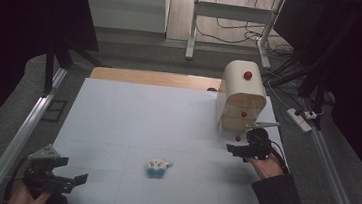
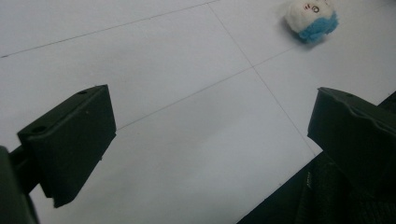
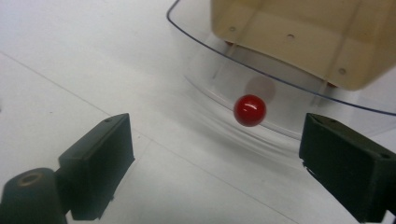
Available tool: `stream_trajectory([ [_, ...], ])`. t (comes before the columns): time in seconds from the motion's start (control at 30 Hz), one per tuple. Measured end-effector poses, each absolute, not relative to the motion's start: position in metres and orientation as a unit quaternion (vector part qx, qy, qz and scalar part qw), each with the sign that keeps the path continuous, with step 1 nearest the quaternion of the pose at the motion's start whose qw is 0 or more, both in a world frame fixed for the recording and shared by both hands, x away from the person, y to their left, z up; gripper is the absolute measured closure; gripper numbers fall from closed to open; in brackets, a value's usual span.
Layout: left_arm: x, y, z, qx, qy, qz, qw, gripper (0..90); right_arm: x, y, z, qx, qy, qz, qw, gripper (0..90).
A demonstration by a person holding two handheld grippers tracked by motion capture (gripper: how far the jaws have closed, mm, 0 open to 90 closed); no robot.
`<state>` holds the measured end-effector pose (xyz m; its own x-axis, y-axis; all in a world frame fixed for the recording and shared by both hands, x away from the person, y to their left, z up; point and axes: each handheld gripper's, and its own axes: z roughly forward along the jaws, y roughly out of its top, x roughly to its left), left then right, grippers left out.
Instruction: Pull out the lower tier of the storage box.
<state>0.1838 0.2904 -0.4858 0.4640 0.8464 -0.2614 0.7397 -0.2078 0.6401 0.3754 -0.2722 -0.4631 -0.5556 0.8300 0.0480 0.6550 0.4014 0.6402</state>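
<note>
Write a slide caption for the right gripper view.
Open right gripper faces the red knob of a pulled-out clear drawer.

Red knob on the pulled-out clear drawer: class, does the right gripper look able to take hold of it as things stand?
Probably yes. The right gripper has its jaws open, with the red knob just ahead between them and nothing in between.
</note>
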Motion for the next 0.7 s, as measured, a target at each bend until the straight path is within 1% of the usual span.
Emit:
stream_trajectory([
  [0.1,0.184,0.290,-0.486,0.774,0.513,0.073,0.365,1.2,0.375,-0.271,-0.461,0.440,0.830,0.317,0.131,6.5],
  [0.23,0.184,0.290,-0.486,0.773,0.513,0.072,0.365,1.2,0.376,-0.272,-0.457,0.419,0.840,0.321,0.128,0.1],
  [0.7,0.185,0.290,-0.486,0.774,0.514,0.071,0.364,1.3,0.382,-0.277,-0.444,0.404,0.848,0.318,0.131,0.0],
])
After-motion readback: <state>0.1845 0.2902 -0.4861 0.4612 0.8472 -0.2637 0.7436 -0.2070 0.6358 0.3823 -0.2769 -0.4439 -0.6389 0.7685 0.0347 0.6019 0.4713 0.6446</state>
